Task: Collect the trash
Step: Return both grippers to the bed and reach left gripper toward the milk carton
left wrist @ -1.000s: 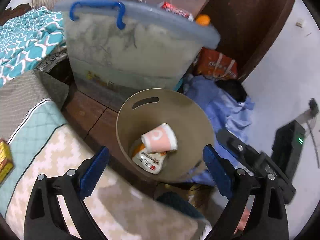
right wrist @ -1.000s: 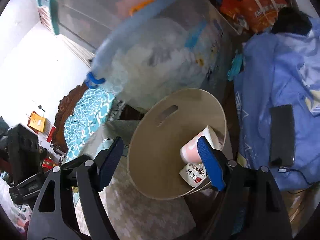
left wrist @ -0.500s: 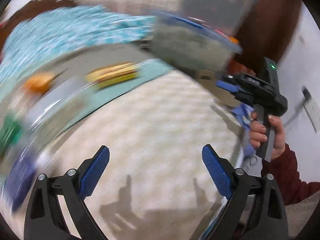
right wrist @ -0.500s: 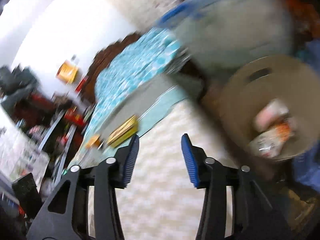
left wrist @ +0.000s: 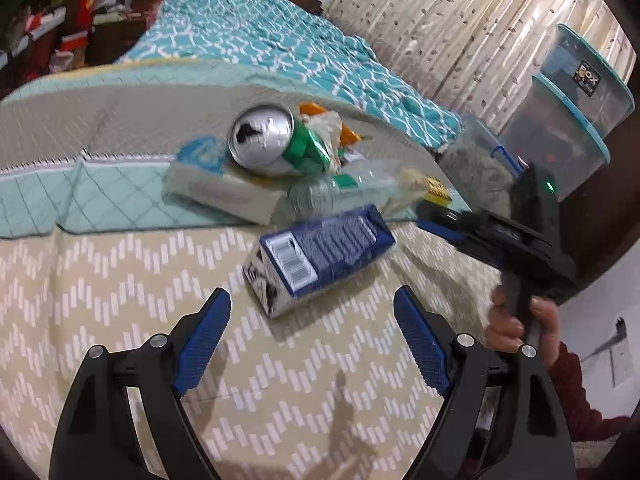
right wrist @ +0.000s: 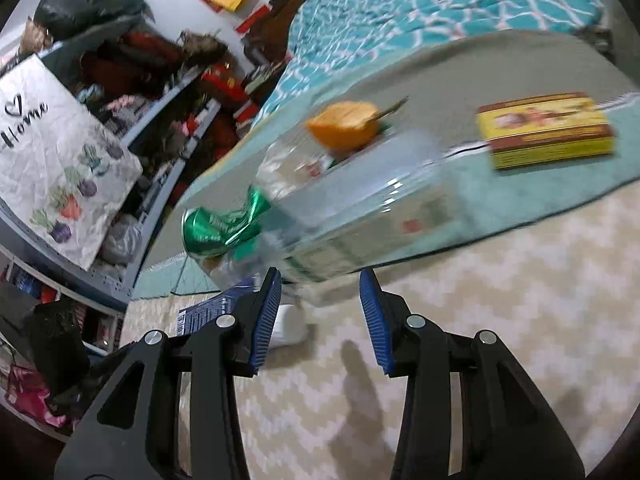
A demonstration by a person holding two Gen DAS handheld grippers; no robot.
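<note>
A pile of trash lies on the bed. A blue carton (left wrist: 320, 258) lies just ahead of my open, empty left gripper (left wrist: 312, 344). Behind it are a clear plastic bottle (left wrist: 344, 196), a crushed green can (left wrist: 276, 140) and a white box (left wrist: 224, 192). My right gripper (right wrist: 320, 316) is open and empty, its pads close to the near end of the clear bottle (right wrist: 360, 208). The green can (right wrist: 220, 228), an orange wrapper (right wrist: 344, 124) and a yellow box (right wrist: 548, 132) show in the right wrist view. The right gripper also shows in the left wrist view (left wrist: 432, 220).
The bed has a beige zigzag cover (left wrist: 120, 300) and a teal quilt (left wrist: 260, 36). Stacked plastic storage boxes (left wrist: 576, 120) stand at the far right. Cluttered shelves (right wrist: 100, 100) stand beyond the bed. The trash bin is out of view.
Both grippers swung away from the beige bin, which holds a cup and a wrapper, over to the bed and the trash pile. The right jaws have narrowed.
</note>
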